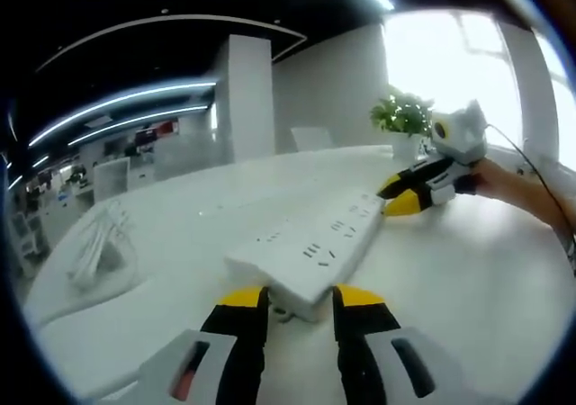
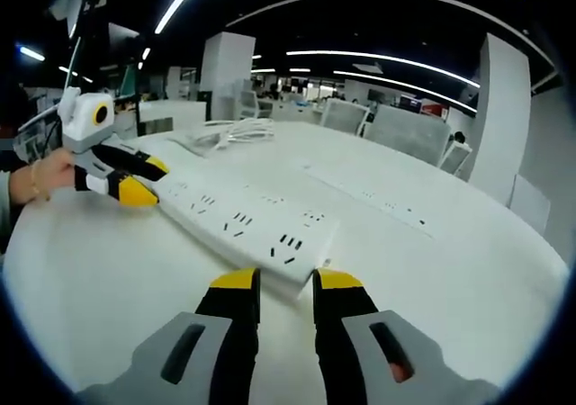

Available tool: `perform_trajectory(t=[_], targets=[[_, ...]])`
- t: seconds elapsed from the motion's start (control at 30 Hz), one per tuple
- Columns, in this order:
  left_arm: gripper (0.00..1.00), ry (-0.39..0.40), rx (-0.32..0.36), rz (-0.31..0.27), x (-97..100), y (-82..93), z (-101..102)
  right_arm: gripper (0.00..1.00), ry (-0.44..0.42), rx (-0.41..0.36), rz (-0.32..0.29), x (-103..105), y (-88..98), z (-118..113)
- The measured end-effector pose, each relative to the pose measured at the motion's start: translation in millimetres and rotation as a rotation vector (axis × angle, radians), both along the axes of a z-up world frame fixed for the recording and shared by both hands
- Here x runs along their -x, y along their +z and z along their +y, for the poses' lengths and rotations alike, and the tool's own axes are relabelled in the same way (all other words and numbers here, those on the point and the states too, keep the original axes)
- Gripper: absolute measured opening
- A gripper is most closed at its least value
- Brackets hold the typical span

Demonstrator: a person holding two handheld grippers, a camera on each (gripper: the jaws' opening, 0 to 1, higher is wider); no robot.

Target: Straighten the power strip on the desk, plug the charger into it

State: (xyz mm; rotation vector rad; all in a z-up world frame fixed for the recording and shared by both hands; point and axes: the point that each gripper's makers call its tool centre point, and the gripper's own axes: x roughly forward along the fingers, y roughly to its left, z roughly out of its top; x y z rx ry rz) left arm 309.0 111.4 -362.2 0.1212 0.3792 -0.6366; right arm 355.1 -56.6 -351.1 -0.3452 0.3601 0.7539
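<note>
Strip (image 1: 310, 252) flat on the white desk (image 1: 468, 279), one gripper at each end. In the left gripper view, near end of the strip just ahead of the left gripper (image 1: 300, 301), jaws spread a little with yellow tips on either side of the strip's corner; contact hard to tell. At the far end, right gripper (image 1: 402, 195) against the strip's end, a hand (image 1: 504, 182) behind it (whether its jaws pinch the strip cannot be told from here).

Right gripper view (image 2: 229, 214) from the opposite end: right gripper (image 2: 285, 290) with jaws slightly apart, tips just short of the strip's near edge. Left gripper (image 2: 137, 178) at the far end, held by a hand (image 2: 40, 173).

Coiled white cable (image 1: 94, 243) lying well apart from the strip, also seen far off in the right gripper view (image 2: 225, 133). Potted plant (image 1: 402, 117) by the bright window in the left gripper view; chairs (image 2: 409, 133) and a pillar (image 2: 225, 72) beyond the desk (image 2: 468, 279) in the right gripper view.
</note>
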Motion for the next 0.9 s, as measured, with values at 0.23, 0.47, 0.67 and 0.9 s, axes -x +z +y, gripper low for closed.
perform_trajectory(t=[0.23, 0.47, 0.67, 0.9], targets=[[0.28, -0.003, -0.027, 0.002, 1.4, -1.3, 3, 0.21, -0.008, -0.002, -0.008, 7, -0.3, 0], [0.28, -0.004, -0.04, 0.005, 4.5, -1.6, 5, 0.19, -0.011, -0.005, -0.009, 16, 0.7, -1], [0.27, -0.008, -0.045, 0.008, 7.3, -1.0, 9, 0.18, -0.008, -0.03, 0.001, 26, 1.5, -1], [0.26, -0.01, -0.044, 0.006, 8.6, 0.2, 11, 0.17, -0.012, -0.043, -0.001, 34, 2.2, 0]])
